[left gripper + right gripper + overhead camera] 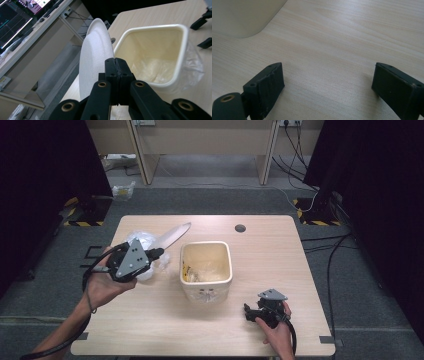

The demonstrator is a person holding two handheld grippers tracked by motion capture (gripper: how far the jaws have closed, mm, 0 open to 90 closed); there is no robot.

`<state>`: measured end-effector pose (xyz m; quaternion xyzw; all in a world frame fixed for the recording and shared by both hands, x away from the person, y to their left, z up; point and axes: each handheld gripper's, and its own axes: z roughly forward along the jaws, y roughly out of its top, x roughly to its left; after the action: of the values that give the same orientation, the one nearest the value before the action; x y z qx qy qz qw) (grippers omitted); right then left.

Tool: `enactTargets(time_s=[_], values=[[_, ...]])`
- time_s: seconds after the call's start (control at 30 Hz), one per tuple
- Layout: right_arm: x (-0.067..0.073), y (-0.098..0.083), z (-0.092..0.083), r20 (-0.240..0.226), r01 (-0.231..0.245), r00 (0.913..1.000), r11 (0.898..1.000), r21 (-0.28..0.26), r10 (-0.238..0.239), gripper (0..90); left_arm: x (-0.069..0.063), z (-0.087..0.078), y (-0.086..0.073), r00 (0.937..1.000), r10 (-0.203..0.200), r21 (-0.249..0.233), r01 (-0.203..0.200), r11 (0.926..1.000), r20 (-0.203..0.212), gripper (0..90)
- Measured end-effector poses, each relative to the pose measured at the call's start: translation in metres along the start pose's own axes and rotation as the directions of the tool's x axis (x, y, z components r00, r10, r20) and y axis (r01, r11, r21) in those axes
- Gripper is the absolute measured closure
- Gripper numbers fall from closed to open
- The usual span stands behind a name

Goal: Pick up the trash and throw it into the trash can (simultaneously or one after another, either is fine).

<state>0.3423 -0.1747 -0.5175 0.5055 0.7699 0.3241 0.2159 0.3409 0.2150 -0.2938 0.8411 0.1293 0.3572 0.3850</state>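
My left gripper (pixel 156 254) is shut on the rim of a white paper plate (pixel 174 235), which it holds edge-up above the table's left side, just left of a cream bin (pixel 230 270). In the left gripper view the jaws (pixel 116 62) meet on the plate (pixel 96 55), with the bin's rim (pixel 155 27) and its clear liner right beyond. The bin holds some yellowish scraps. My right gripper (pixel 248 311) rests low on the table at the front right, open, with bare wood between its jaws (pixel 328 82). The bin's wall (pixel 242 17) shows at the upper left there.
Crumpled clear plastic (pixel 145 242) lies on the table under the left hand. A round cable hole (pixel 240 228) sits near the table's far edge. Behind the table stand a desk (pixel 200 140), floor cables (pixel 320 245) and dark curtains on both sides.
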Motion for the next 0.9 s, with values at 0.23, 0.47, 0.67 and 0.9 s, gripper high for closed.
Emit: enactTargets(time_s=[0.23,0.47,0.67,0.9], values=[[0.0,0.0,0.0,0.0,0.003,1.0,1.0,0.001,-0.003,10.6,-0.012,0.004,0.013,0.9992,0.018,-0.032,-0.017,0.9994,0.037,89.1],[0.0,0.0,0.0,0.001,0.005,1.0,1.0,0.001,-0.005,10.6,-0.021,0.004,0.022,0.9969,0.04,-0.048,-0.036,0.9982,0.068,89.1],[0.0,0.0,0.0,0.001,0.005,1.0,1.0,0.001,-0.005,10.6,-0.032,0.008,0.034,0.9933,0.055,-0.074,-0.048,0.9961,0.102,89.0],[0.0,0.0,0.0,0.0,-0.001,1.0,1.0,0.002,0.001,10.6,-0.044,0.016,0.044,0.9895,0.056,-0.092,-0.044,0.9948,0.133,89.0]])
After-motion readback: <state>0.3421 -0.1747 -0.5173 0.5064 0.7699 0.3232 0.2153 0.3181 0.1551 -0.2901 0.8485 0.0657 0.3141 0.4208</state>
